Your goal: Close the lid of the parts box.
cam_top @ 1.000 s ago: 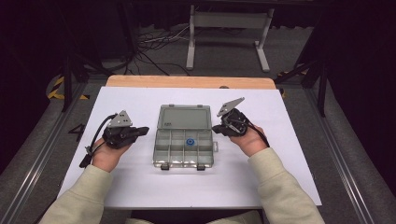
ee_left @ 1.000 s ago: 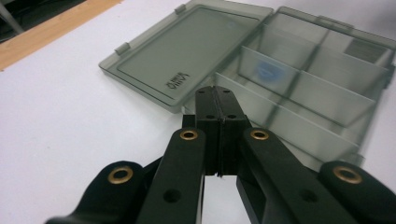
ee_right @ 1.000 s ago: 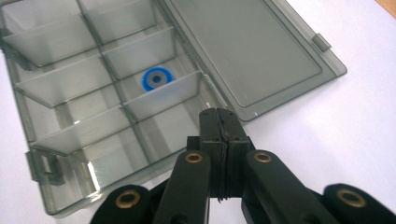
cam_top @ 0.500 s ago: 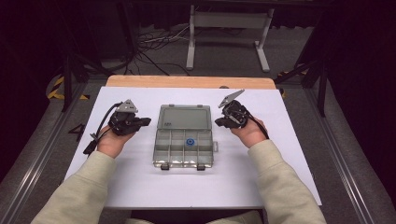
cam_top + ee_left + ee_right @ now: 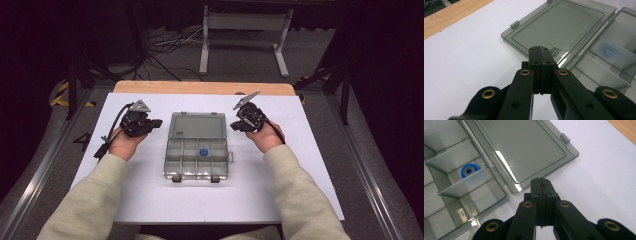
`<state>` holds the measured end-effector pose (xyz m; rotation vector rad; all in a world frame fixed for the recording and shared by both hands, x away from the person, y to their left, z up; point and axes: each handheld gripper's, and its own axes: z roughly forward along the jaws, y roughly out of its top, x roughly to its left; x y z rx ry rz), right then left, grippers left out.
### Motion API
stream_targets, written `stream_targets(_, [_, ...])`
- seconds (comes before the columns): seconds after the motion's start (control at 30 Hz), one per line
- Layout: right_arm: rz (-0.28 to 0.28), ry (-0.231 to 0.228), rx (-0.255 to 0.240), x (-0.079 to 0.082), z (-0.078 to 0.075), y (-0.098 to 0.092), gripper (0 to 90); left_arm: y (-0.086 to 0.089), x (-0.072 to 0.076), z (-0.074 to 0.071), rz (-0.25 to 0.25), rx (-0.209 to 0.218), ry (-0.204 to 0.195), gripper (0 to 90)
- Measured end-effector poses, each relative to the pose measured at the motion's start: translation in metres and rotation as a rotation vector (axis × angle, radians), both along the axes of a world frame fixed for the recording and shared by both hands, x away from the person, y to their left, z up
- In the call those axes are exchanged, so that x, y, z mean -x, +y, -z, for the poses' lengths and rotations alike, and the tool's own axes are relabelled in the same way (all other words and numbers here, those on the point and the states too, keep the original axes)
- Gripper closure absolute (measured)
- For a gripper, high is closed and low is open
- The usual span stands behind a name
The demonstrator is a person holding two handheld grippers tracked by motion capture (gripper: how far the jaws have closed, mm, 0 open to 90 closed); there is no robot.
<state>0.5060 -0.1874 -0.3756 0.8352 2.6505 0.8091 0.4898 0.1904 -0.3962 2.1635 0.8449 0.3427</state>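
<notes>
- Grippers flank an organiser box lying open on the white table, its smoky lid folded flat on the far side of the tray, apparently so both tools can reach the lid's edges.
- Left of the box, the left gripper points at the lid's left edge from just beside it, jaws pressed together on nothing; the left gripper view has its tip over the lid's near corner, a likely stance for nudging or lifting the lid.
- Inside the box, a small blue ring sits alone in a middle compartment, the one just on the near side of the hinge; the dividers keep it from rolling off.
- Right of the box, the right gripper mirrors the pose, jaws together and empty, its tip over the table just off the lid's corner in the right gripper view.
- Placed evenly either side, the pair seems set to swing the lid shut.
</notes>
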Motion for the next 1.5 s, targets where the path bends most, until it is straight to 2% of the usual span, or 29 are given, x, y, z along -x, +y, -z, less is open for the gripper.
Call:
stream_targets(0.07, [0.001,0.0,0.002,-0.002,0.0,0.0,90.0,-0.001,-0.003,0.002,-0.011,-0.01,0.01,89.7])
stream_targets(0.1, [0.008,0.0,0.002,-0.003,0.0,0.0,90.0,-0.001,-0.005,0.002,-0.009,-0.019,0.001,89.7])
stream_targets(0.27, [0.023,0.003,-0.001,-0.008,0.002,-0.001,90.0,-0.003,-0.011,0.006,-0.046,-0.021,0.029,89.7])
stream_targets(0.43, [0.038,0.026,0.002,-0.013,0.007,-0.003,90.0,-0.006,-0.015,0.01,-0.07,-0.032,0.057,89.7])
stream_targets(0.5, [0.039,0.031,0.007,-0.015,0.01,-0.003,90.0,-0.006,-0.018,0.012,-0.06,-0.051,0.062,89.7])
stream_targets(0.9, [0.044,0.078,0.027,-0.022,0.027,0.0,90.0,-0.013,-0.027,0.03,-0.06,-0.08,0.115,89.7])
stream_targets(1.1, [0.038,0.092,0.031,-0.024,0.033,0.003,90.0,-0.015,-0.029,0.035,-0.042,-0.098,0.135,89.6])
stream_targets(1.2, [0.035,0.1,0.035,-0.025,0.037,0.004,90.0,-0.016,-0.03,0.038,-0.037,-0.099,0.163,89.6])
stream_targets(1.3, [0.034,0.109,0.038,-0.025,0.04,0.006,90.0,-0.017,-0.031,0.04,-0.032,-0.113,0.161,89.7])
stream_targets(1.5, [0.032,0.122,0.046,-0.027,0.045,0.008,90.0,-0.018,-0.031,0.043,-0.023,-0.123,0.193,89.6])
